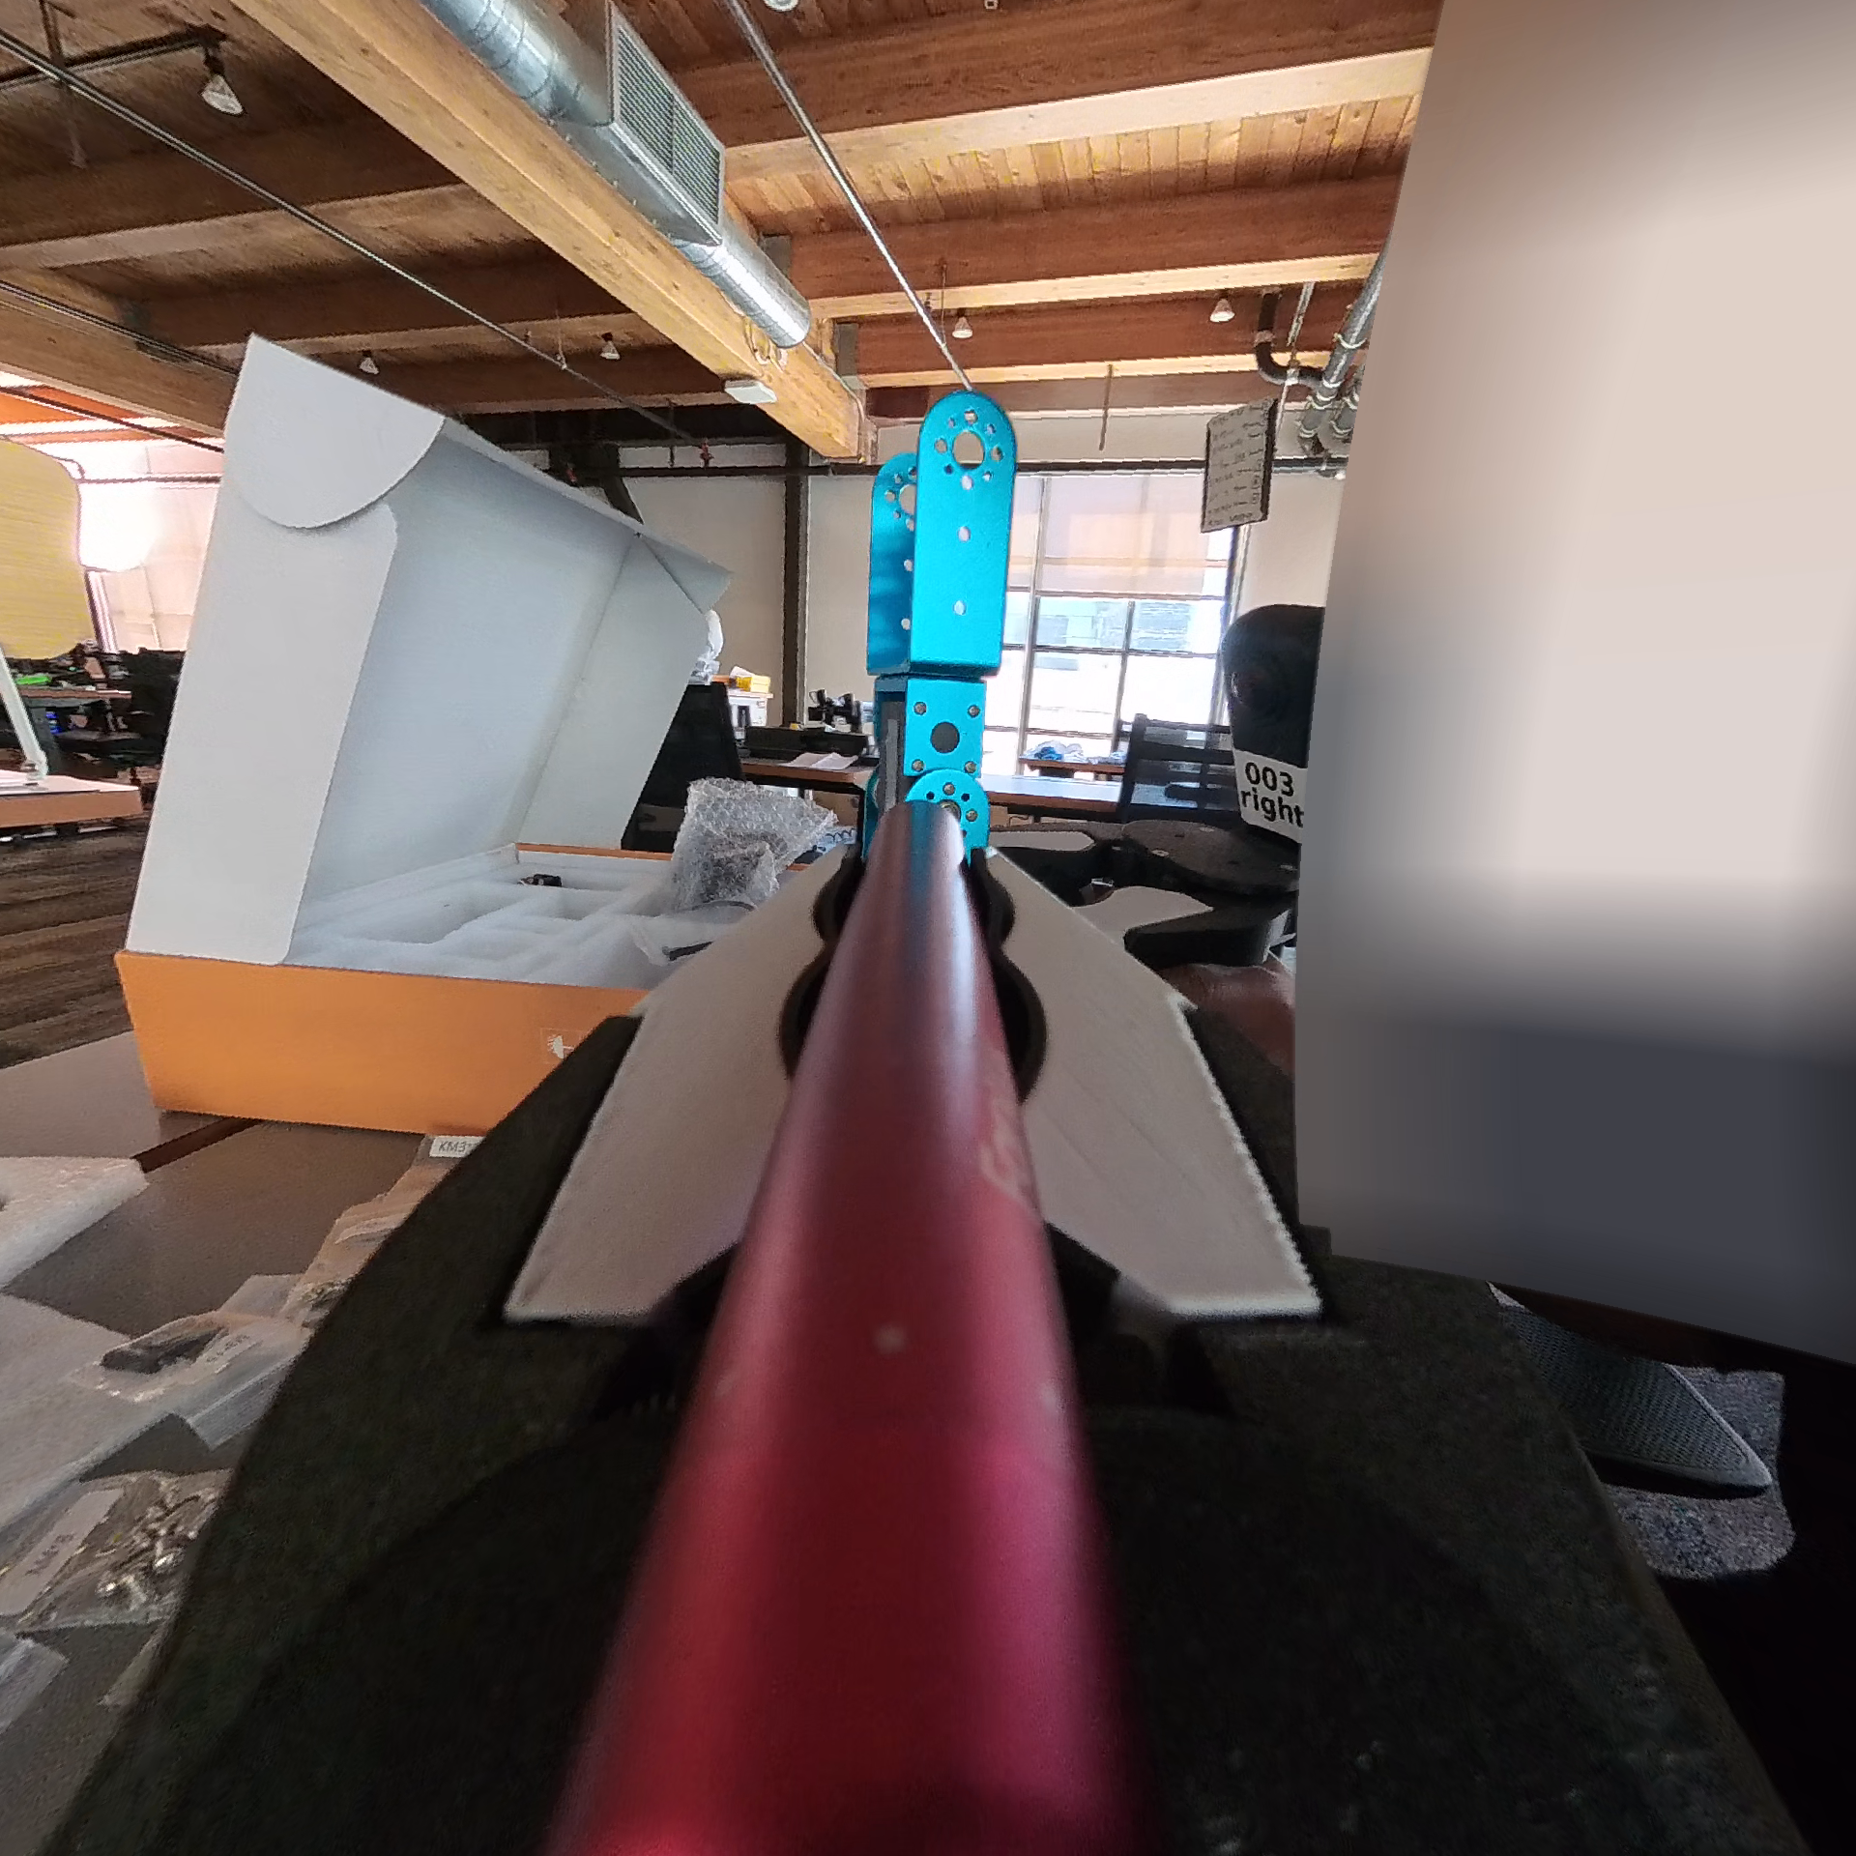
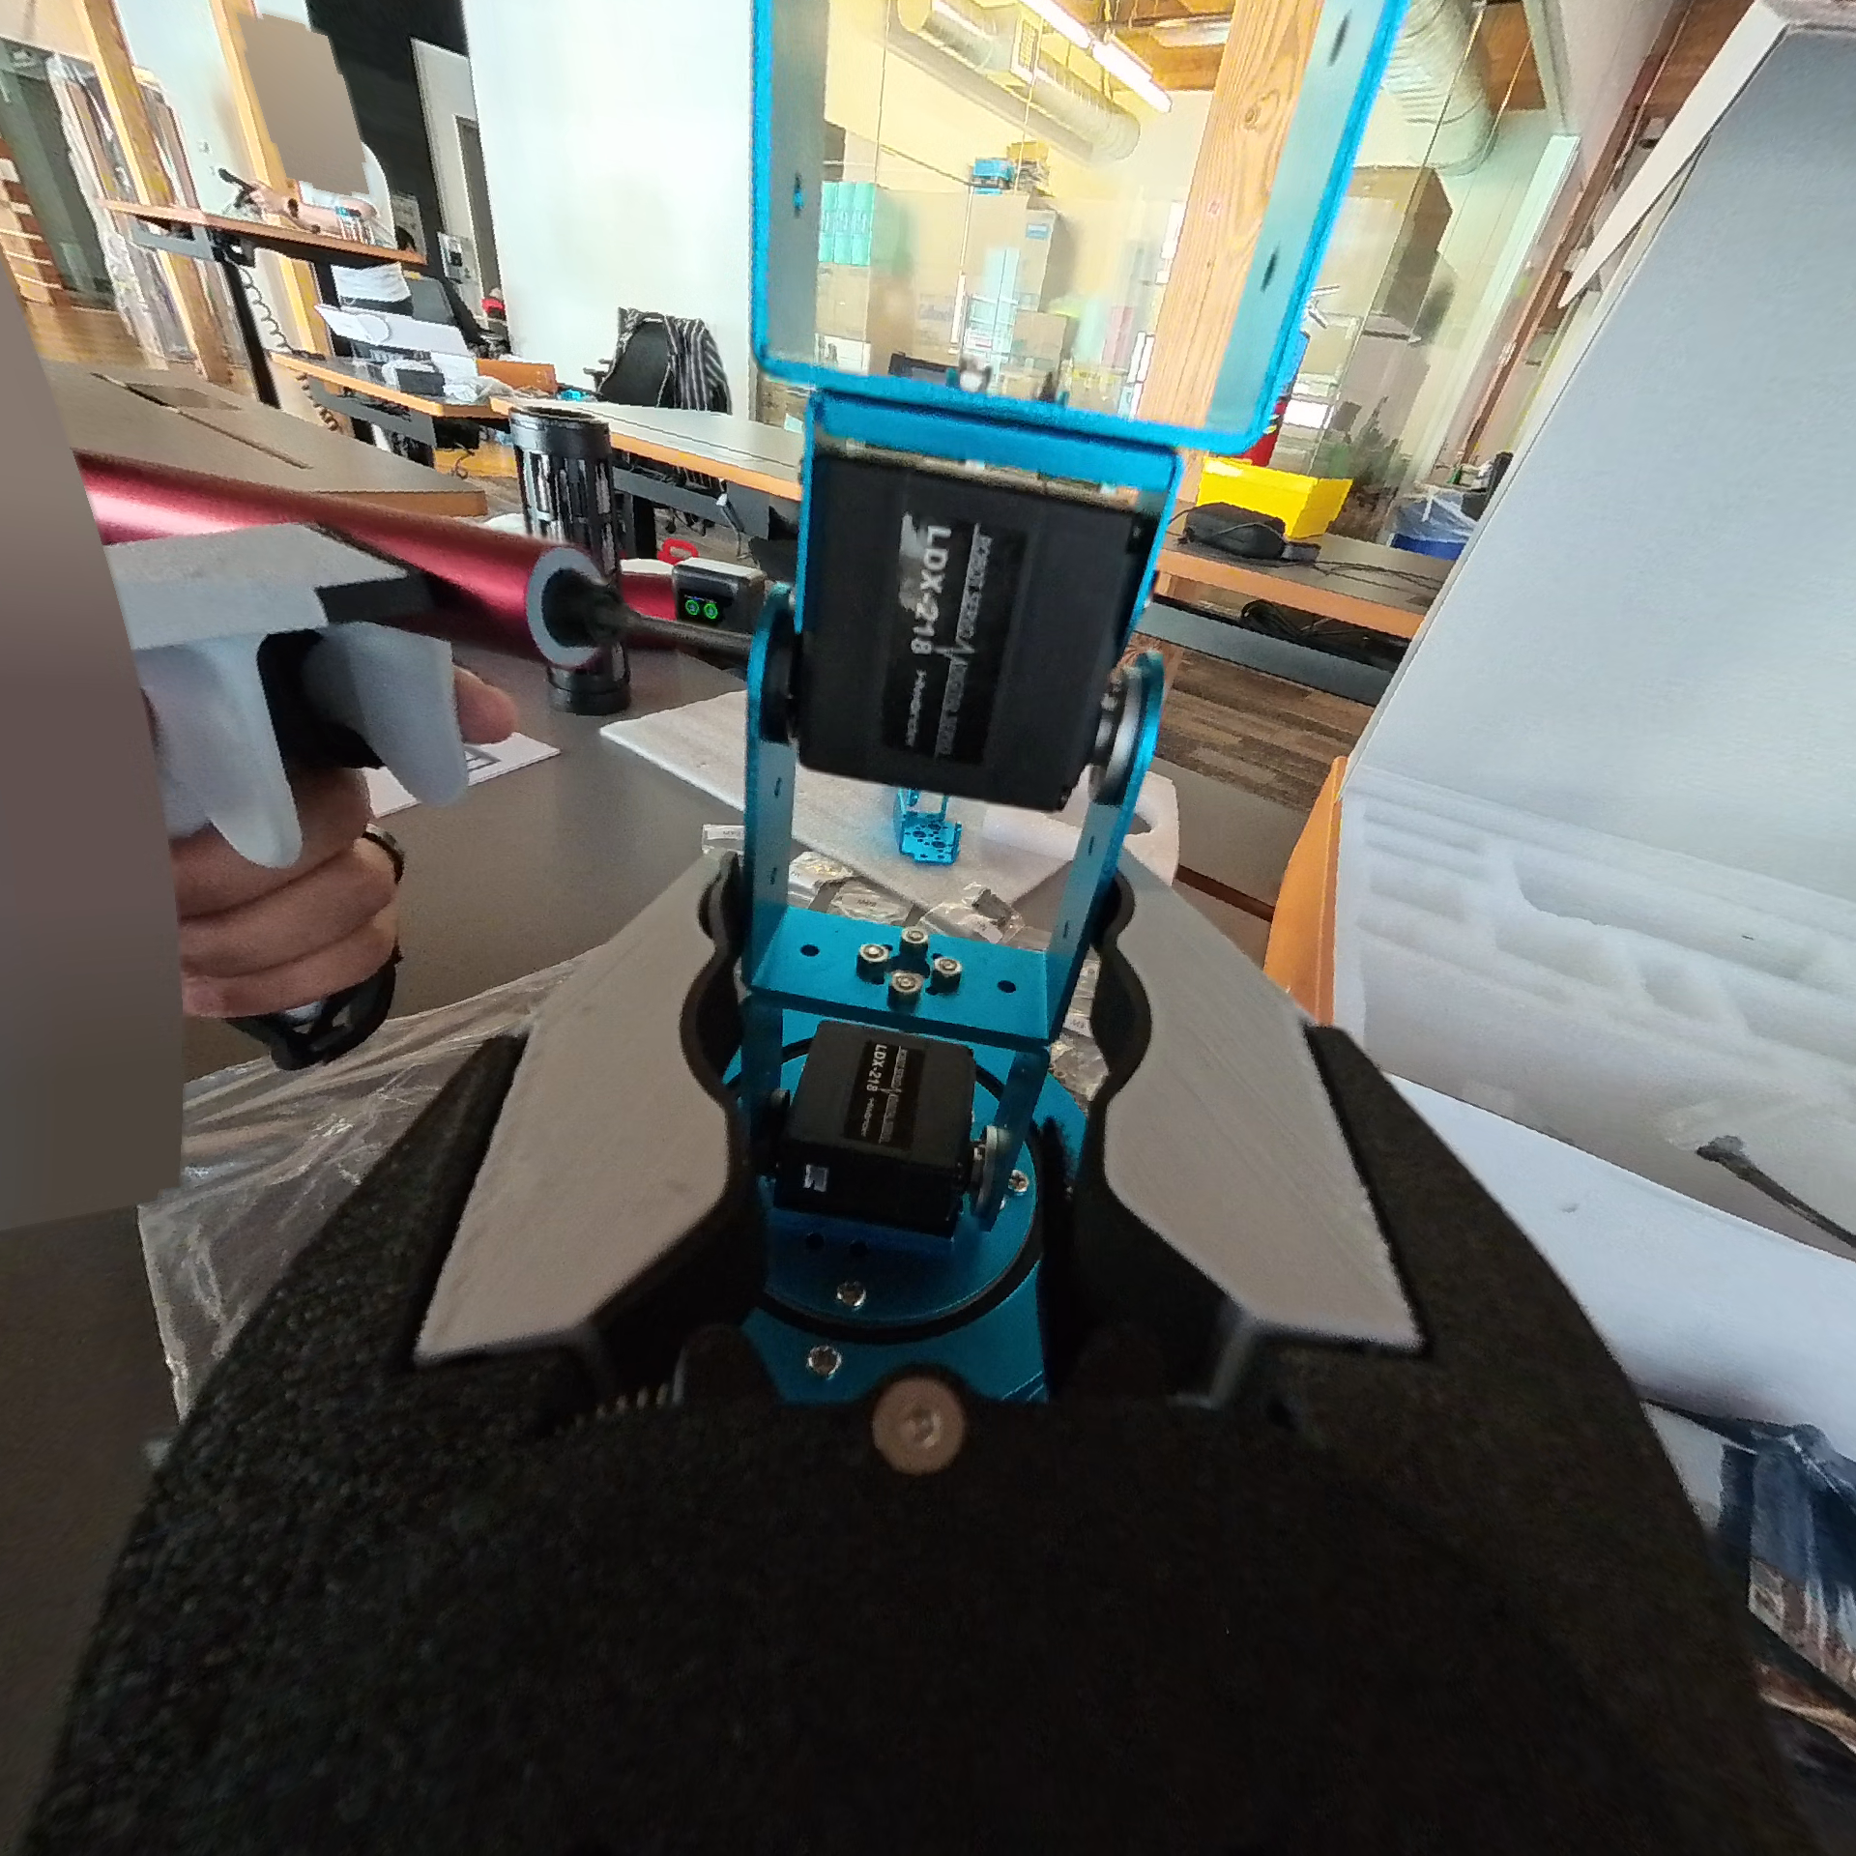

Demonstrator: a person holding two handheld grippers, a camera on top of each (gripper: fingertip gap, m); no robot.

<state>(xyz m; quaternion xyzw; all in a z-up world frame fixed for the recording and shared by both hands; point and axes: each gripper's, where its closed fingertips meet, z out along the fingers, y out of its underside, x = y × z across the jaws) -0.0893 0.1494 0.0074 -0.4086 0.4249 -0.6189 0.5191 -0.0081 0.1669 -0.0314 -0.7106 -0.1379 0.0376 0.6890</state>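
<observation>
My left gripper (image 1: 909,854) is shut on a red-handled screwdriver (image 1: 904,1205) that runs forward between the fingers. The tool points at a blue metal robot arm (image 1: 954,562) standing upright. In the right wrist view, my right gripper (image 2: 919,894) is shut on that blue arm's lower bracket (image 2: 803,994), one finger on each side. Black servos (image 2: 964,643) sit in the brackets. The screwdriver (image 2: 331,542) comes in from the left and its dark shaft (image 2: 683,628) reaches the left side of the upper servo bracket. A hand (image 2: 281,904) holds the left gripper (image 2: 402,588).
An open orange box (image 1: 402,1045) with white foam lining stands on the table and shows on the right in the right wrist view (image 2: 1607,703). Nearby lie a bubble-wrap bag (image 1: 743,834), small parts bags (image 1: 171,1356), a loose blue bracket (image 2: 929,824) and a black cylinder (image 2: 567,482).
</observation>
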